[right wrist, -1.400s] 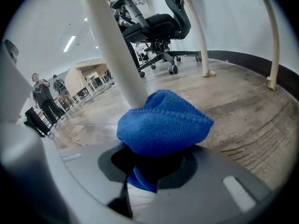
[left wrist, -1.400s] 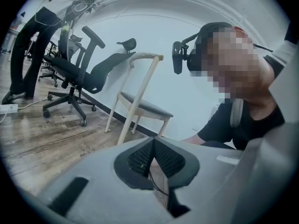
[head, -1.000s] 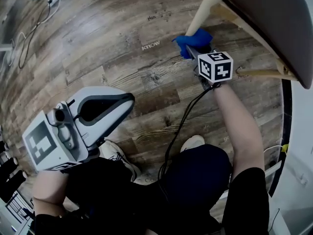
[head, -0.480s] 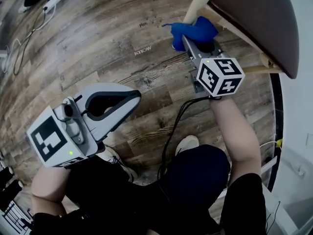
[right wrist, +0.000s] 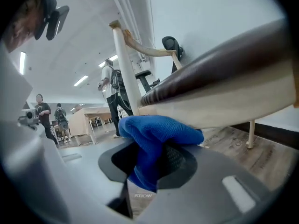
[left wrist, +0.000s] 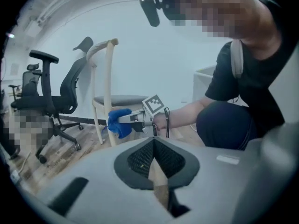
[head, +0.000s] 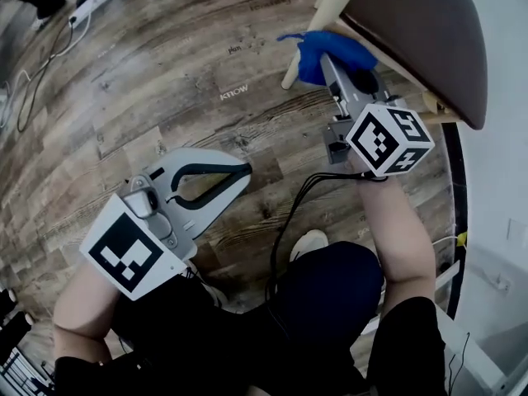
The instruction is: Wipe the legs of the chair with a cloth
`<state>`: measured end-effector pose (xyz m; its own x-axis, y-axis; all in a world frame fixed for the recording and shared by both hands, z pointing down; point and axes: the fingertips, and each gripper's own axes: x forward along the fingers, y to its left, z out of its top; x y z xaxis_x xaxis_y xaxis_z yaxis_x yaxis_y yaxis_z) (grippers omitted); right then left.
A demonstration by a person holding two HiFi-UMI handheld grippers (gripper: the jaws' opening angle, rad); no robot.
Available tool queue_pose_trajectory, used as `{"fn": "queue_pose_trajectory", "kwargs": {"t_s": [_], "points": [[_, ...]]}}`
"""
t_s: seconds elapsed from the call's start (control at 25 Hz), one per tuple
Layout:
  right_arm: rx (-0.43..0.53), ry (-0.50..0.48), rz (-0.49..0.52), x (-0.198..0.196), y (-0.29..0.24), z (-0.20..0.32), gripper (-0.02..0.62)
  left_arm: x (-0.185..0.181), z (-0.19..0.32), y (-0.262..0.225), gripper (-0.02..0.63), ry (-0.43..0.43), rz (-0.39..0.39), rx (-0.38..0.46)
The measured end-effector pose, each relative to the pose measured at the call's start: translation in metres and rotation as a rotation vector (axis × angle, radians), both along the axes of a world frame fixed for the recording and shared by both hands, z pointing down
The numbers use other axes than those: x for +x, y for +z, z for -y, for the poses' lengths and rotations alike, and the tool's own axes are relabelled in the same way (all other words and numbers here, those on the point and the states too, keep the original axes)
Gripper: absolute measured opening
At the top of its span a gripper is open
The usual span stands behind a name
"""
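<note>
Cloth [head: 318,52] bright blue, bunched

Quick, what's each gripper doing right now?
Left gripper: closed, empty.
Right gripper: closed on the cloth.

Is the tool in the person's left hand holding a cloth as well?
No, the left tool holds nothing between its jaws; the blue cloth is clamped in the right tool.
</note>
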<state>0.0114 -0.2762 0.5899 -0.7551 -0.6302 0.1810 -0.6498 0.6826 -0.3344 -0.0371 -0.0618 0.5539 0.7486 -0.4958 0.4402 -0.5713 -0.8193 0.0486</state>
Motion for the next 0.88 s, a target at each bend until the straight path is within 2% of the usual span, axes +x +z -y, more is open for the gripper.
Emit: {"fn": "queue_pose_trajectory", "kwargs": {"t_s": [0.24,0.4,0.72,0.88], "points": [[-0.033,0.032,0.041,0.023,-0.010,-0.005,0.103,0.013,-0.007,0.004,0.006,0.083,0.061,0.022],[-0.032,0.083,0.082,0.051,-0.022,-0.005,0.103,0.017,-0.008,0.003,0.006,0.111,0.061,0.033],[-0.041,0.240,0.022,0.139,-0.027,-0.004,0.103,0.020,-0.007,0.007,0.006,0.114,0.043,0.012],[-0.055,0.326,0.026,0.186,-0.028,-0.004,0.103,0.022,-0.007,0.008,0.006,0.118,0.038,0.001]]}}
